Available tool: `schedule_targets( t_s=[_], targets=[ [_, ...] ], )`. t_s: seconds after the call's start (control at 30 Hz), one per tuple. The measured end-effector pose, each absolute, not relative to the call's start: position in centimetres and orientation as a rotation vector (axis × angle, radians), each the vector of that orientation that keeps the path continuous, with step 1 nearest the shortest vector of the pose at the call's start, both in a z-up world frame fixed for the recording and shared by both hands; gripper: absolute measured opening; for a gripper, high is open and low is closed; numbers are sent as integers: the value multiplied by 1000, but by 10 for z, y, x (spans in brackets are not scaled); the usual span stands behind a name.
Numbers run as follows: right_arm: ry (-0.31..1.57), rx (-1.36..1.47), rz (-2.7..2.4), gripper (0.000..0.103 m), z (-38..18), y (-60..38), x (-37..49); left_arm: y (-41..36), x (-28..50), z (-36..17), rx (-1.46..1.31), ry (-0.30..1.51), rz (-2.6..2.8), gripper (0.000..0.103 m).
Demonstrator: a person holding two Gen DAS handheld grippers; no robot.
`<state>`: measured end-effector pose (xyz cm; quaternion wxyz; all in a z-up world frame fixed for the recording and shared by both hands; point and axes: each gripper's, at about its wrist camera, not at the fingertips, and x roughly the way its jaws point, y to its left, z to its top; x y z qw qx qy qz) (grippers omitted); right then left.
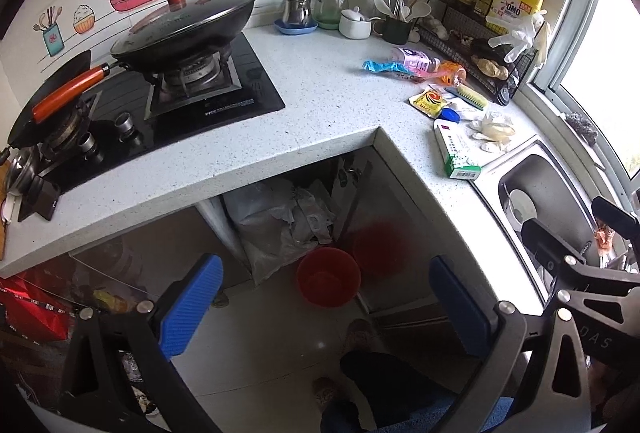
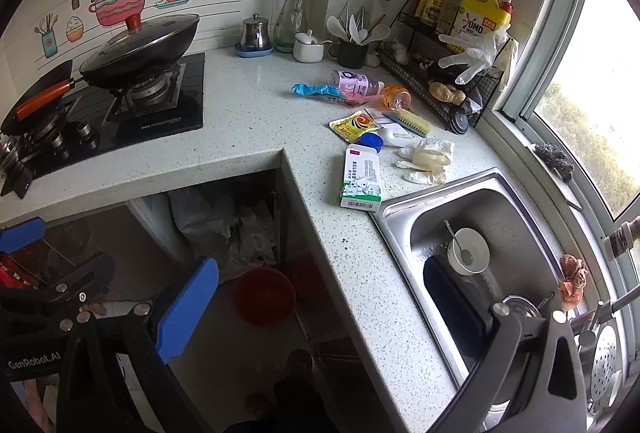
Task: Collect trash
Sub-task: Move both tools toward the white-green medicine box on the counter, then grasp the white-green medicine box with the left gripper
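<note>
- Left wrist view: the left gripper [image 1: 326, 307] hangs over the floor with its blue fingers [image 1: 191, 305] wide apart and empty. The trash cluster sits on the tabletop [image 1: 320, 105] up and to the right of it, and the green-and-white carton [image 1: 456, 151] is the closest piece, just beside the sink [image 1: 560, 189]. The red bin [image 1: 328, 281] stands on the floor below the tabletop's inner corner — almost straight ahead.
- Right wrist view: the right gripper [image 2: 320, 313] is also spread and holds nothing. The carton [image 2: 361, 178] touches the sink's [image 2: 400, 209] near-left rim, its long axis pointing away toward the yellow sachet [image 2: 357, 124] — the right gripper looks nearer, I judge.
</note>
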<state>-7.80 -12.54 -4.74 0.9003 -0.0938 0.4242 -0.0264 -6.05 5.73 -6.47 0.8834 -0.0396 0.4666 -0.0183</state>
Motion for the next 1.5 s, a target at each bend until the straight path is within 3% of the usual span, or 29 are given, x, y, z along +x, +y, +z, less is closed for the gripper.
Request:
schedule_targets(
  t_s=[0.63, 1.0, 1.5],
  targets=[
    [928, -126, -235, 102, -58, -207, 33, -32, 108, -80, 33, 1047, -196, 102],
    [1067, -58, -358, 102, -98, -284, 82, -119, 191, -137, 84, 1214, -320, 102],
    [1189, -12, -453, 102, -143, -339, 102, -177, 235, -210, 133, 1387, -429, 102]
  ],
)
